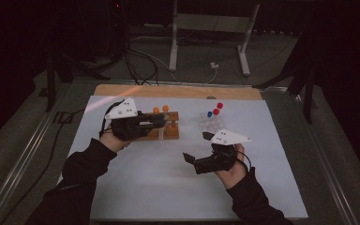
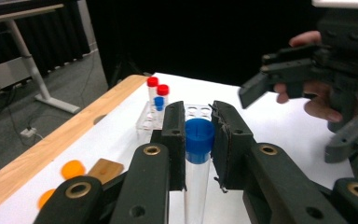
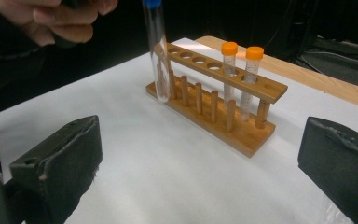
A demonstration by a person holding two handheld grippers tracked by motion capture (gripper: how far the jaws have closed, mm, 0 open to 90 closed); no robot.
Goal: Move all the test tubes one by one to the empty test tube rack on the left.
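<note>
The left gripper [image 2: 198, 140] has its jaws closed on a blue-capped tube [image 2: 198, 154], held upright beside the wooden rack [image 3: 214, 105], not yet seated. The right gripper [image 3: 205, 168] hangs wide open and empty nearby. Two orange-capped tubes [image 3: 240, 70] already stand in the wooden rack; three more tubes wait in the clear rack [image 2: 161, 114].

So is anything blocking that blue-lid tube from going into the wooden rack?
Nothing visible. The left gripper holds the blue-capped tube at the wooden rack's open end; the two orange-capped tubes sit at the other end.

Two orange-capped tubes [image 3: 229, 65] stand in one wooden rack [image 3: 223, 84], two red-capped tubes [image 2: 153, 88] and one blue-capped tube [image 2: 159, 106] in one clear rack [image 2: 145, 119], another blue-capped tube [image 2: 198, 158] held.
</note>
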